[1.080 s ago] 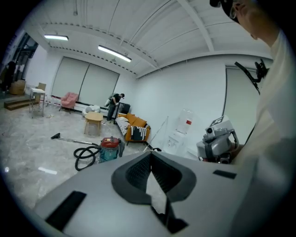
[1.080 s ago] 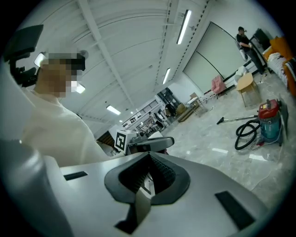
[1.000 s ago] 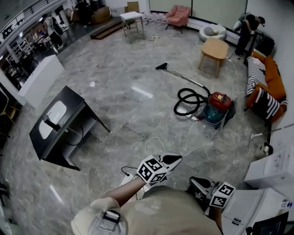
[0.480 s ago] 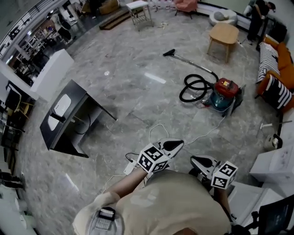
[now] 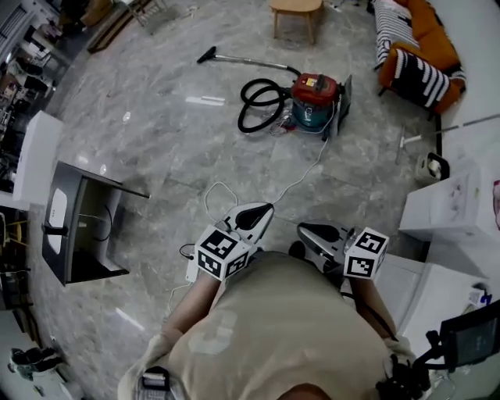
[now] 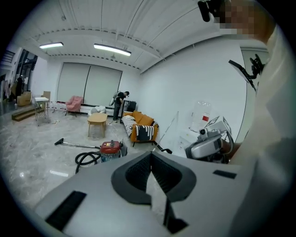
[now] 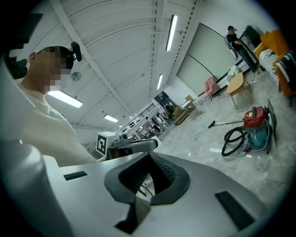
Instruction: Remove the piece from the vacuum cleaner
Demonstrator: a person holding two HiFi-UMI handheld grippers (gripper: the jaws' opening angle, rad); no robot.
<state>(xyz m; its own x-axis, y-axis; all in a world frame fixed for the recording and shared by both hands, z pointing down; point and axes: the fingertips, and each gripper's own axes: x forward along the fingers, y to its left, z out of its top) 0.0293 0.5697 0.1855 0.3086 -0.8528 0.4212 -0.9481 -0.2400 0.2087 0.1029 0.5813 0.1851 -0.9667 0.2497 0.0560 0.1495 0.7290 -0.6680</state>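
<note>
The vacuum cleaner (image 5: 314,100) has a red top and a teal body and stands on the marble floor, several steps ahead of me. Its black hose (image 5: 258,105) lies coiled at its left, and the metal wand (image 5: 250,62) runs along the floor to a black nozzle. It also shows in the left gripper view, vacuum cleaner (image 6: 111,148), and in the right gripper view, vacuum cleaner (image 7: 255,125). My left gripper (image 5: 264,211) and right gripper (image 5: 303,230) are held close to my body, both shut and empty, far from the vacuum.
A white cord (image 5: 301,172) runs from the vacuum toward a power strip (image 5: 191,269) by my feet. A black desk (image 5: 78,223) stands at the left, white boxes (image 5: 453,207) at the right. Behind the vacuum are a wooden table (image 5: 295,9) and an orange sofa (image 5: 422,47).
The head view has swung down and forward, so the vacuum now sits higher and more central. Both grippers stay shut near my body, shifted slightly left in view.
</note>
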